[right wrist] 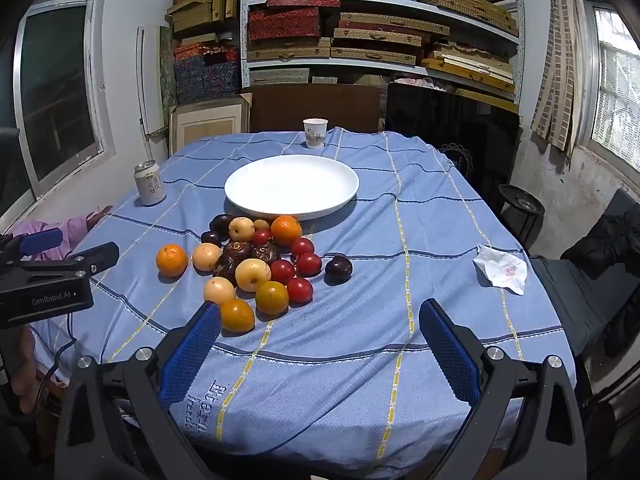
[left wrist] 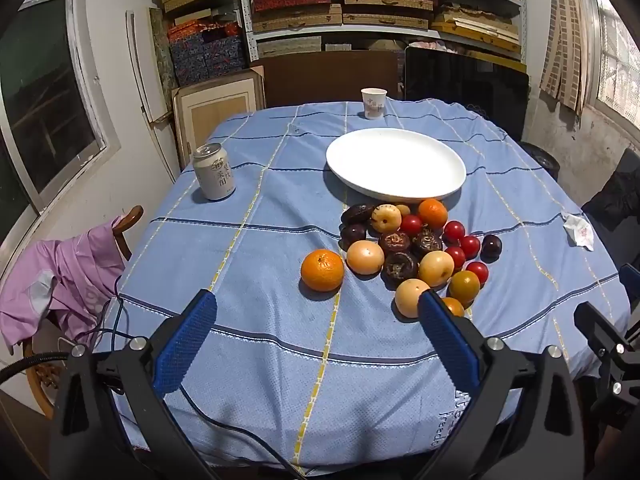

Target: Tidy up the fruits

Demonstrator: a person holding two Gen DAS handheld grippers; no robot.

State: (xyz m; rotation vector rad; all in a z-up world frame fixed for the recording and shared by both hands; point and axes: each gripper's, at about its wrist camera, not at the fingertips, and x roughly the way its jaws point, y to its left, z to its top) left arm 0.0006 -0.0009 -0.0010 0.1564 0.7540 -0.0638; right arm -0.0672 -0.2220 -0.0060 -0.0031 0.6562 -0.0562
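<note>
Metal shelving (right wrist: pixel 384 40) standing along back wall, holding stacked flat boxes in tan, red, blue. Daylight coming through window (right wrist: pixel 616 120) at right, strips of woven blind (right wrist: pixel 558 64) hanging beside it. Second framed window (right wrist: pixel 56 92) sitting in white wall at left. Blue checked tablecloth (right wrist: pixel 400 280) covering table. Dark panel (right wrist: pixel 452 140) leaning behind table at right. Wooden chair (left wrist: pixel 128 224) at left, pink garment (left wrist: pixel 60 280) draping over it.

Bright daylight pours through the right-hand window (right wrist: pixel 616 80); white plate (right wrist: pixel 292 186) ahead of the jaws glares, fruit shadows fall leftward, fisheye edges bend darkly.
</note>
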